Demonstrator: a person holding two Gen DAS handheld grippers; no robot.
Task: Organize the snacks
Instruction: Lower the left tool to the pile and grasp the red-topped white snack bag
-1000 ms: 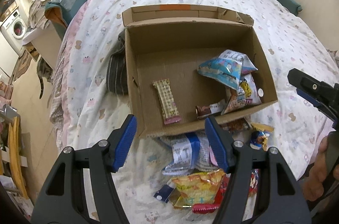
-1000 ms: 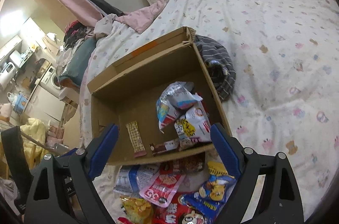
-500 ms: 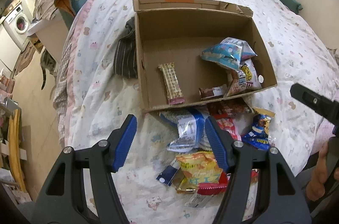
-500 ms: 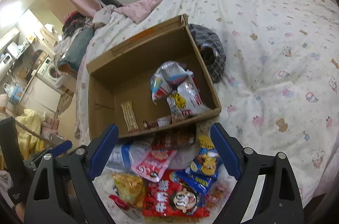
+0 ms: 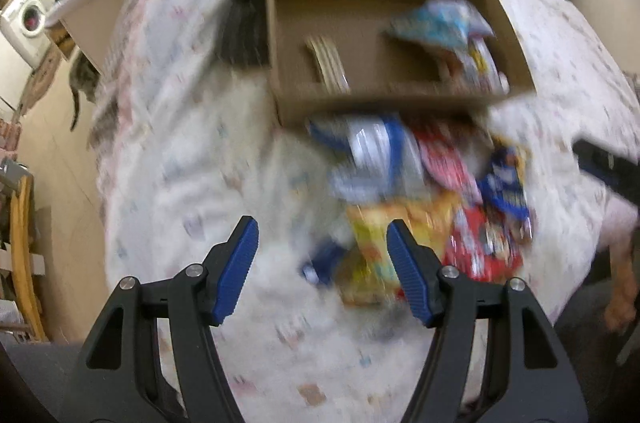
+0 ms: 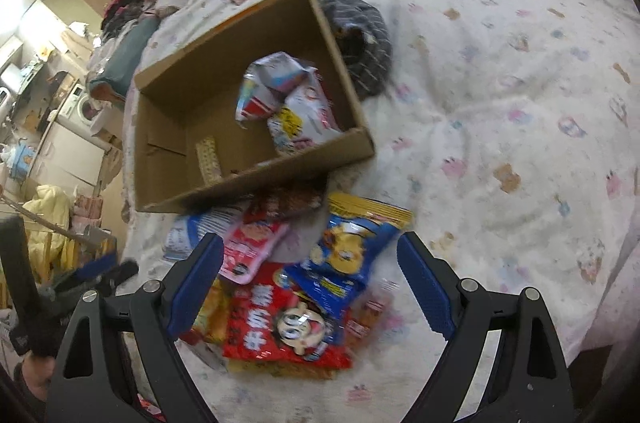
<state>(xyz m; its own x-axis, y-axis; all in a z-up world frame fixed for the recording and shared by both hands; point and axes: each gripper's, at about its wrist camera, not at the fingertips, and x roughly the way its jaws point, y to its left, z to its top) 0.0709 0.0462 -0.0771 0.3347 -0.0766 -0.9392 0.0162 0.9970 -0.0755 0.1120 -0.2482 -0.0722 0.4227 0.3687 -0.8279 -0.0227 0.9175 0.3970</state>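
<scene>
An open cardboard box [image 6: 160,167] lies on the bed and holds a few snack bags [image 6: 296,119] and a wafer bar [image 6: 208,159]. It also shows, blurred, in the left wrist view [image 5: 288,103]. A pile of loose snacks lies in front of it: a red bag [image 6: 280,323], a blue bag [image 6: 348,255], a pink pack [image 6: 248,251], a yellow bag [image 5: 380,243]. My right gripper [image 6: 310,283] is open and empty above the red bag. My left gripper [image 5: 322,263] is open and empty, just left of the yellow bag.
A dark striped cloth [image 6: 360,35] lies beside the box's right wall. The patterned duvet [image 6: 500,103] spreads to the right. A washing machine [image 5: 24,23] and clutter stand beyond the bed's left edge. The bed edge is near at the bottom.
Both grippers have pulled back from the box toward the snack pile, which now fills the lower centre of both views. Both stay open. The left wrist view is motion-blurred.
</scene>
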